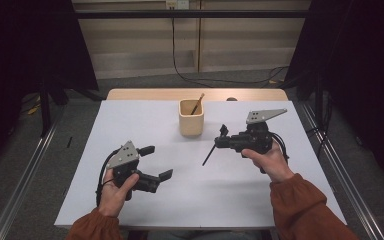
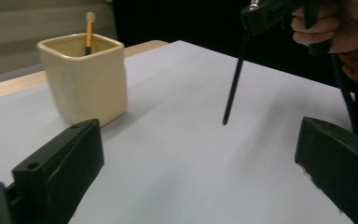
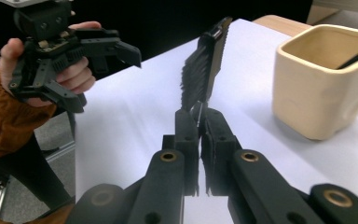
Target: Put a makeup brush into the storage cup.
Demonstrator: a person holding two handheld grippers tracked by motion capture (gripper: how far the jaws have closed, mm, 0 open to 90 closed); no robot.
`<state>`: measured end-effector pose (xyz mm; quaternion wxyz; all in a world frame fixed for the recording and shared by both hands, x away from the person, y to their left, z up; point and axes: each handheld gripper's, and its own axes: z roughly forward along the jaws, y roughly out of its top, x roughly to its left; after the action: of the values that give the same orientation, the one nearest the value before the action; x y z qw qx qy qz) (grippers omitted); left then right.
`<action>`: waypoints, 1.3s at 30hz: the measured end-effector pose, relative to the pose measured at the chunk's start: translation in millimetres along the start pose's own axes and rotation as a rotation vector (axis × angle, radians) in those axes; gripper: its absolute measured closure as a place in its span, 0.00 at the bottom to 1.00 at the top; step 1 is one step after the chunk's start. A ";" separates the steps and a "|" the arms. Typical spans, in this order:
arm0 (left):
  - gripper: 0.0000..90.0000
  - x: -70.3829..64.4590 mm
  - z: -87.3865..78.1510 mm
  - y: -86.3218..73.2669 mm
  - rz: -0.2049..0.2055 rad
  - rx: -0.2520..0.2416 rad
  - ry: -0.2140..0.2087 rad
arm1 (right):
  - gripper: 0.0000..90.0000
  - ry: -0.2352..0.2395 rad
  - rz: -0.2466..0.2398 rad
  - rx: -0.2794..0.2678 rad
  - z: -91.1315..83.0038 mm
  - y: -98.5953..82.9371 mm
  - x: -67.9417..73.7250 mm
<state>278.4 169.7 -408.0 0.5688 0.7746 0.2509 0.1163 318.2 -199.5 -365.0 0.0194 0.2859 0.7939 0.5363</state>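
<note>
A cream square cup (image 1: 191, 118) stands at the back middle of the white table top (image 1: 130, 125), with an orange-handled brush (image 1: 197, 104) leaning inside it. My right gripper (image 1: 221, 141) hovers to the right of the cup, shut on a black brush (image 1: 210, 154). The brush's thin handle (image 2: 235, 79) slants down with its tip just above the table. Its dark bristled head (image 3: 200, 70) sticks up past the shut jaws (image 3: 199, 126). My left gripper (image 1: 159, 161) is held at the front left, open and with nothing in it, pointing toward the cup (image 2: 86, 77).
The white sheet covers a wooden table whose bare back edge (image 1: 195, 93) runs behind the cup. Metal rails (image 1: 25, 170) run along the floor on both sides. Cables (image 1: 200, 77) trail across the floor beyond the table.
</note>
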 end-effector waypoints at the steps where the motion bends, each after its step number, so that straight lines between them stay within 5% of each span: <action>1: 0.01 0.8 -2.1 -1.6 0.002 -0.001 0.007 | 0.95 -0.006 -0.002 0.000 -0.8 0.9 -1.0; 7: 0.01 5.6 -11.3 -10.8 0.005 -0.002 0.041 | 0.95 -0.023 -0.012 -0.001 -5.1 7.9 -9.3; 16: 0.02 9.1 -25.6 -21.7 -0.043 -0.035 0.109 | 0.95 -0.034 -0.012 -0.003 -5.8 16.1 -18.6; 39: 0.02 10.8 -50.5 -45.1 -0.058 -0.011 0.139 | 0.95 -0.089 -0.048 0.010 -6.6 48.3 -36.8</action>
<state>252.5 227.1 -435.1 0.5574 0.7539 0.3115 0.1549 367.6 -209.9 -330.6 0.0661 0.2905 0.8014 0.5186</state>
